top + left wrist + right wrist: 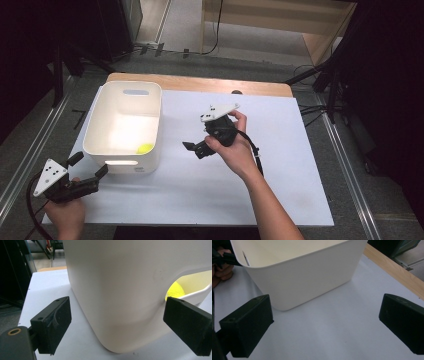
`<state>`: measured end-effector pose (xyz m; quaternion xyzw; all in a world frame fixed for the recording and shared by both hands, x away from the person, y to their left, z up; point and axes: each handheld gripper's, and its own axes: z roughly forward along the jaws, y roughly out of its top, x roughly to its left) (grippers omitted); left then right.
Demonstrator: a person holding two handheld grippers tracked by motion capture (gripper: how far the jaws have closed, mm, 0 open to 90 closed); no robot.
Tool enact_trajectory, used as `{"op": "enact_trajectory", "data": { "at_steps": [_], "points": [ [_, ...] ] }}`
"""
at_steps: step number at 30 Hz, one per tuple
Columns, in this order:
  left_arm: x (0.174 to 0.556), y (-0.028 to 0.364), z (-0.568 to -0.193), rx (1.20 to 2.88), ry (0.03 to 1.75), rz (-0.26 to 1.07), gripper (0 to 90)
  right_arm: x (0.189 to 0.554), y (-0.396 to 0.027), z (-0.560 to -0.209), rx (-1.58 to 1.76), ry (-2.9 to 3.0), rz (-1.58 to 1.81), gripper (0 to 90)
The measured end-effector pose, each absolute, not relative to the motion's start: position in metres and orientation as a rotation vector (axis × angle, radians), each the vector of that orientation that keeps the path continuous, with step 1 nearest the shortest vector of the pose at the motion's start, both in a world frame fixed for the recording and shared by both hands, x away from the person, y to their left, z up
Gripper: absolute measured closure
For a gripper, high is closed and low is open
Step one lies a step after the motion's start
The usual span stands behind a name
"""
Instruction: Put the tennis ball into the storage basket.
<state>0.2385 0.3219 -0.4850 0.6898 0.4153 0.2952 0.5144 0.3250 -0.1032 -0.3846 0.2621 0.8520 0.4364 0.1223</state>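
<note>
A white plastic bin stands on the left of the white tabletop, with a yellow-green ball in its near right corner. My left gripper is open at the bin's near left corner, empty. In the left gripper view the bin's rounded corner sits between the wide-apart jaws, and the ball shows through the handle slot. My right gripper is held right of the bin, pointing at it, open and empty. In the right gripper view the bin lies ahead of the spread jaws.
A wooden table edge runs along the far side behind the white sheet, also seen as a strip. Dark stands and cables flank the table. The other hand shows beyond the bin's far corner.
</note>
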Motion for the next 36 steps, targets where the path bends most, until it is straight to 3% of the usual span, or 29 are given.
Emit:
{"op": "enact_trajectory", "data": {
  "at_steps": [36],
  "points": [
    [0.238, 0.323, -0.485, 1.660, 0.988, 0.704, 7.9, 0.288, -0.202, -0.427, 0.923, 2.309, 1.353, 0.0]
  ]
}}
